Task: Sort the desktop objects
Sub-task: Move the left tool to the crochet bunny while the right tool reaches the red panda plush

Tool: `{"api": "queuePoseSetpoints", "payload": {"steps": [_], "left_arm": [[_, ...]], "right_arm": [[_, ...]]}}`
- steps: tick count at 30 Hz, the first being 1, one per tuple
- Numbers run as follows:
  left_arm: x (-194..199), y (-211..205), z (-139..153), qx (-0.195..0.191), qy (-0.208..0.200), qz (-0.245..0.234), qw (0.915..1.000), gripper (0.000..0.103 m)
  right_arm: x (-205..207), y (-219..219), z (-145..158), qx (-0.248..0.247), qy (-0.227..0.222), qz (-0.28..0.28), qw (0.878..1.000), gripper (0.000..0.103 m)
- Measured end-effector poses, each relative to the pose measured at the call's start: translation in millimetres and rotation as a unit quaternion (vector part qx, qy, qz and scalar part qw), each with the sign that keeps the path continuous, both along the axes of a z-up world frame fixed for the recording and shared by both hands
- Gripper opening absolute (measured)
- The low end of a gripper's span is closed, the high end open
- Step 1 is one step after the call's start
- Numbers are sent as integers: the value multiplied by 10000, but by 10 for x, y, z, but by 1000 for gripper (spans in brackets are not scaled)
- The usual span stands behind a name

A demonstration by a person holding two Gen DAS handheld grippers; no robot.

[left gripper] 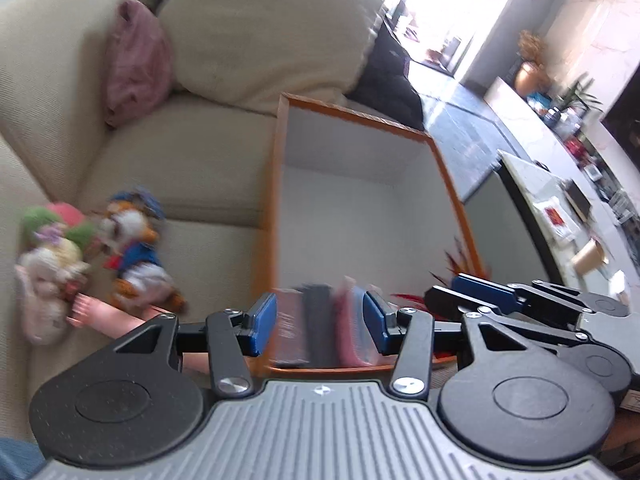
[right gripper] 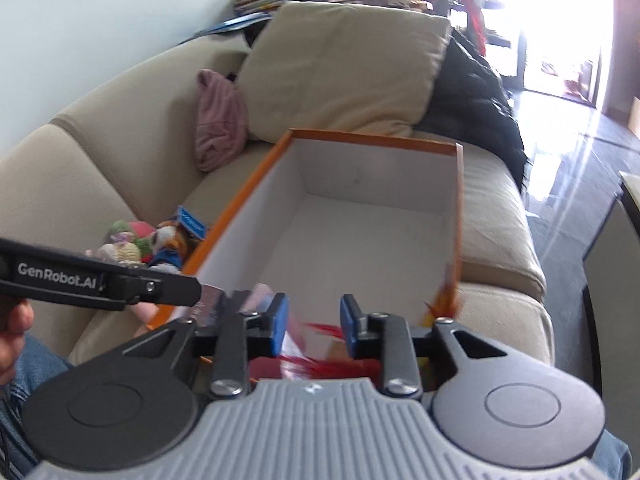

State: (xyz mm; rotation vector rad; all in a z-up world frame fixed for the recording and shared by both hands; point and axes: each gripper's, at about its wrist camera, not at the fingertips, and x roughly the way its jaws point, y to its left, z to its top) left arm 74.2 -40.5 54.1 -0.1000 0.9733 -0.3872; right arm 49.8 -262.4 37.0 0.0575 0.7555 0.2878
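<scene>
Left gripper [left gripper: 320, 322] pinching a blurred pack [left gripper: 316, 326] over the box's [left gripper: 442, 168] near edge; right gripper [right gripper: 313, 324] spread above red feathers [right gripper: 320, 330]. Next: release inside.

I see a beige sofa [right gripper: 100, 168] with a big cream cushion [right gripper: 344, 68], a crumpled pink cloth [right gripper: 218, 120] beside it, and a black jacket [right gripper: 480, 92].

Your box [right gripper: 459, 216] is orange outside and plain white inside. Near you, red and orange feathers [right gripper: 352, 330] show at its near end. The sofa [left gripper: 192, 160] and its cushion [left gripper: 272, 32] are beige, with a pink cloth [left gripper: 136, 60] far left. The plush duck [left gripper: 136, 248] wears blue; your gripper pads [left gripper: 262, 322] are blue on black.
</scene>
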Motion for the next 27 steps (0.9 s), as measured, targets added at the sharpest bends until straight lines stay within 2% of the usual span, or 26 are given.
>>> {"api": "queuePoseSetpoints", "payload": {"steps": [5, 10, 17, 19, 21, 23, 27], "left_arm": [[57, 451, 113, 261, -330, 465, 9980, 56], [233, 945, 65, 961, -505, 1082, 9882, 56], [495, 1394, -437, 1702, 42, 1332, 9764, 65], [545, 1460, -594, 1754, 204, 1420, 9740, 66], [612, 1529, -746, 1714, 406, 1463, 9734, 66], [671, 1540, -855, 1696, 526, 1423, 9738, 66], [781, 1479, -1005, 1915, 572, 1283, 9714, 67]], "right_arm": [[151, 407, 120, 129, -237, 494, 9984, 32], [401, 970, 178, -103, -359, 996, 9943, 42], [932, 1686, -17, -401, 302, 1429, 9885, 50], [1071, 1821, -116, -480, 496, 1438, 9872, 52], [1220, 1932, -237, -564, 739, 1408, 9857, 59], [1364, 2021, -363, -687, 980, 1345, 9837, 59], [1577, 2174, -579, -1003, 1284, 1249, 9787, 60]]}}
